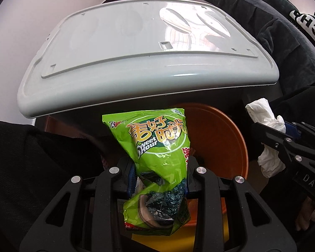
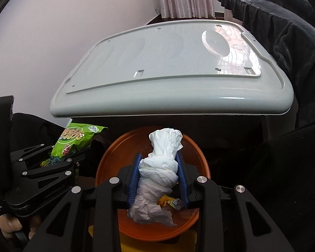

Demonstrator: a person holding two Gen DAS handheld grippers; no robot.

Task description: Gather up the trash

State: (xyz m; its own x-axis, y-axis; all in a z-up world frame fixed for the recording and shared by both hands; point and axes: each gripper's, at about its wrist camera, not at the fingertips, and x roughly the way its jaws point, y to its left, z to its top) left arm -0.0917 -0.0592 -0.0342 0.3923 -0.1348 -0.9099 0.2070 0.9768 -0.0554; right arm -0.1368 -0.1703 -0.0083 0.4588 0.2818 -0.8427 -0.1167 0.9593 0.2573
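— While the left gripper (image 1: 160, 180) is seen from its own camera, a green snack bag (image 1: 157, 163) is clamped between its blue pads; the jaws are drawn in narrow around the bag's crumpled middle, and the bag stands roughly upright, its top pointed toward the grey tray (image 1: 136, 63) overhead.

— And on the other side?

— A wad of white tissue (image 2: 159, 174) is pinched by the right gripper (image 2: 158, 180); the jaws are closed to the width of the wad, with tissue bulging out above and below the pads; the wad is held directly over the orange bin (image 2: 199, 159), which sits below the front edge of the grey tray (image 2: 168, 69).

— Is anything seen inside the bin?

— A small yellow wrapper (image 2: 172, 202) is glimpsed in it, just beside the lower end of the tissue; whether the two touch cannot be told.

— Where is the bag placed against the bin?

— From the left camera the orange bin (image 1: 220, 142) is seen behind and to the right of the bag; from the right camera the snack bag (image 2: 73, 145) is held off to the left of the rim, apart from it; dark clothing (image 1: 283, 42) is draped at the right edge of the tray.
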